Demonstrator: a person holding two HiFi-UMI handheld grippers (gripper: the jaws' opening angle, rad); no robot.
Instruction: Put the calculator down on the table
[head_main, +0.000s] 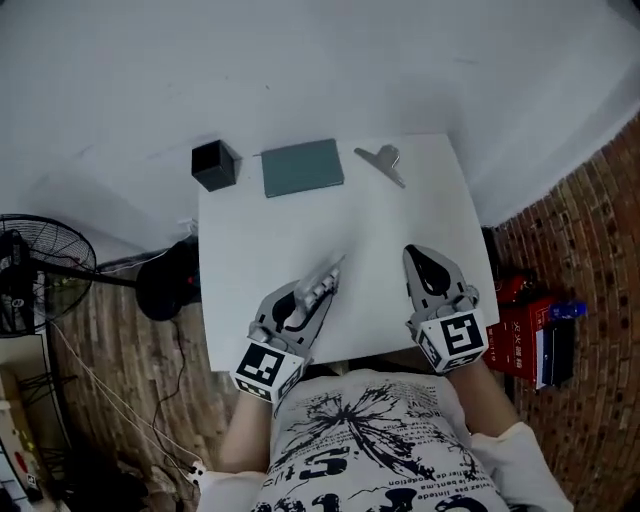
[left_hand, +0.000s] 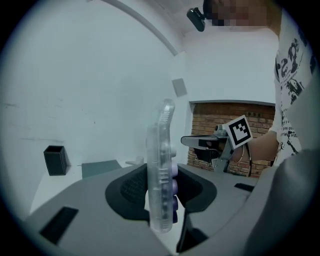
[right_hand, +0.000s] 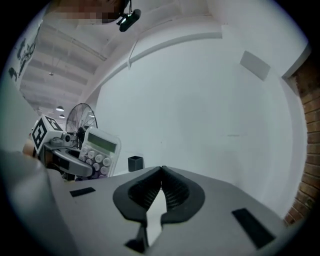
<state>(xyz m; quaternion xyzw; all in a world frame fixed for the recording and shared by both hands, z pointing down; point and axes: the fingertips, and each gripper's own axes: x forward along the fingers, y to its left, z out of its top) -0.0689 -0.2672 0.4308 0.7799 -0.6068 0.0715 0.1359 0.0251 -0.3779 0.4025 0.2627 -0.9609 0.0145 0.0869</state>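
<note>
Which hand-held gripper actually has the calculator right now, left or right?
The left hand-held gripper: its jaws clamp the clear calculator edge-on, upright. The right hand-held gripper is shut with nothing between its jaws.

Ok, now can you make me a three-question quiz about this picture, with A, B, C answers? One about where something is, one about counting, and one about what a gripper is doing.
1. Where is the black box?
A. at the far left corner of the table
B. on the floor
C. in a bag

2. How many things rest on the table?
A. one
B. three
C. six

3. What is the left gripper doing?
A. hanging open and empty
B. gripping the calculator
C. pouring water

Answers:
1 A: in the head view the box stands at that corner.
2 B: only the box, the grey book and the metal clip lie there.
3 B: the calculator stands edge-on between its jaws, clamped.
</note>
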